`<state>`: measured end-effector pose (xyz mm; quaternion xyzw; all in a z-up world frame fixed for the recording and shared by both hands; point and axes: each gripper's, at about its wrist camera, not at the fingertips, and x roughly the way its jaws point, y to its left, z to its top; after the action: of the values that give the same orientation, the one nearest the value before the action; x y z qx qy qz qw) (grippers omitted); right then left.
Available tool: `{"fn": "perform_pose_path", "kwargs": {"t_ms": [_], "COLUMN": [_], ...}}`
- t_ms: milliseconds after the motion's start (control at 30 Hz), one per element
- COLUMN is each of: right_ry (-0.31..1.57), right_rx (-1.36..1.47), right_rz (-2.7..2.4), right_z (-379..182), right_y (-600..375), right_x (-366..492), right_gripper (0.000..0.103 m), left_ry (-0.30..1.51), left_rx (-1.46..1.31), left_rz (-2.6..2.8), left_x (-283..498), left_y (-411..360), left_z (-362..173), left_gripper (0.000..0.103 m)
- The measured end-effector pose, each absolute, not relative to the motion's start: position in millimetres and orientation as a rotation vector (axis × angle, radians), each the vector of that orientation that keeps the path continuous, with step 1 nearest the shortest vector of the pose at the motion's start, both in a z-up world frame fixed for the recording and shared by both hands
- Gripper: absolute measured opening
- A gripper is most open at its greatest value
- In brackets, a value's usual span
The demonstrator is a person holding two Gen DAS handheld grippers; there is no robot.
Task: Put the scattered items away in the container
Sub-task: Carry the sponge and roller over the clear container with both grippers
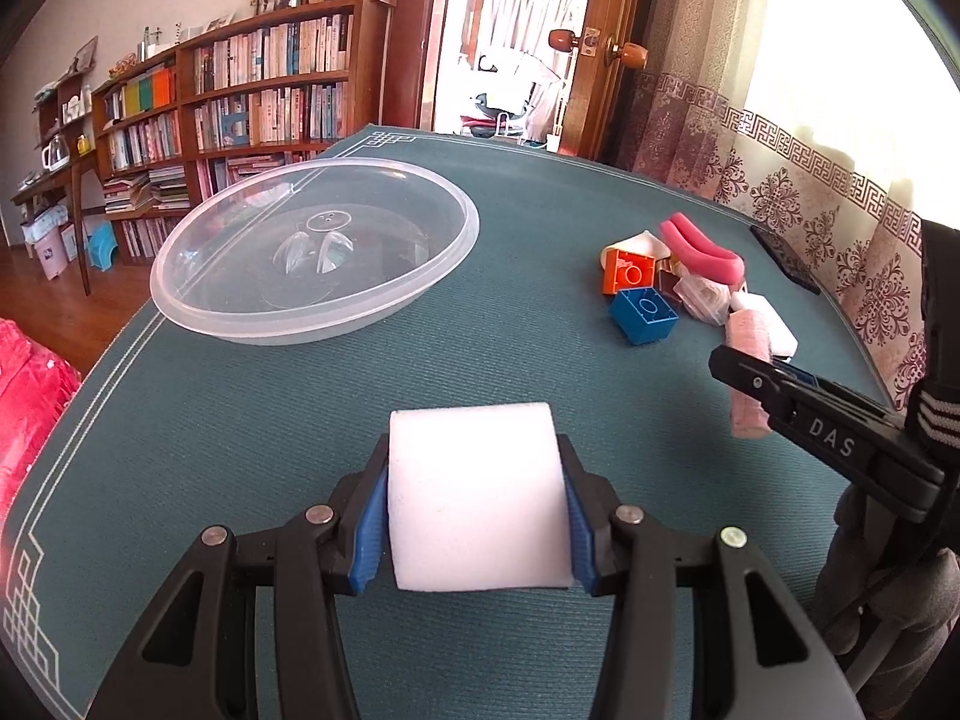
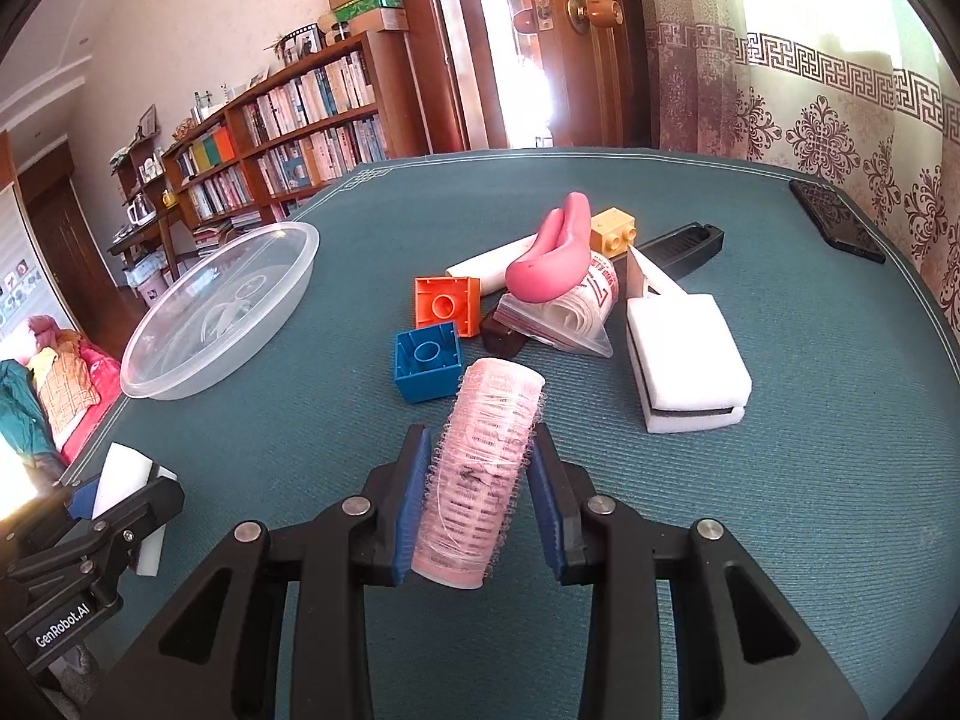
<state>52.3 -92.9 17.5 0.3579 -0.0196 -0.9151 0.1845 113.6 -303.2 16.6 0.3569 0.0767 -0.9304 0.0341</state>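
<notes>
While both grippers hung low over it, the work surface showed as a teal woven mat (image 1: 252, 420) with a pale key-pattern border at its corners. Room behind: long wooden bookshelves (image 1: 258, 90) packed with books, stacked boxes on top, an open wooden door (image 2: 576, 42) with round knobs, patterned curtains (image 2: 840, 114) along the right side letting in strong light. A red fabric heap (image 1: 30, 396) sat beyond the mat's left edge.

Clear plastic bowl (image 1: 312, 252) stood on the mat's far left, seemingly nothing loose inside it; only its moulded base showed through.

Left gripper (image 1: 477, 492): blue pads pressed on both sides of a white foam block (image 1: 474, 498), block gripped between the fingers and lifted just off the mat. Bowl lay ahead and slightly left of it, well apart.

Right gripper (image 2: 480, 480): fingers clamped on a pink hair roller (image 2: 480, 474), roller tilted, upper end leaning away from the camera toward the pile. Bowl (image 2: 222, 312) sat far left of it.

Loose pile just beyond the roller: blue brick (image 2: 429, 369), open side up; orange brick (image 2: 447, 303) behind it, on its side; pink curved soft piece (image 2: 552, 264) resting on a rolled plastic bag (image 2: 576, 312); yellow brick (image 2: 612, 231) behind that; white tube (image 2: 492, 264); small dark brown item (image 2: 501, 333); white foam pad with a dark slot (image 2: 684, 354) to the right. Black comb-like bar (image 2: 684, 246) lay at the back. Dark phone (image 2: 834, 219) rested near the mat's far right edge, well apart from the pile
</notes>
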Motion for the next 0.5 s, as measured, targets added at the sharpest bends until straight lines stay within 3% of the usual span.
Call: {"fn": "perform_pose_path", "kwargs": {"t_ms": [500], "right_ry": [0.004], "right_rx": [1.016], "right_rz": [-2.583], "right_z": [14.4], "right_y": [-107.6], "right_x": [50.9], "right_gripper": [0.035], "left_ry": [0.304], "left_rx": [0.983], "left_rz": [-2.753], "left_x": [116.5], "left_y": [-364.0], "left_z": [23.8], "left_gripper": [0.053]}}
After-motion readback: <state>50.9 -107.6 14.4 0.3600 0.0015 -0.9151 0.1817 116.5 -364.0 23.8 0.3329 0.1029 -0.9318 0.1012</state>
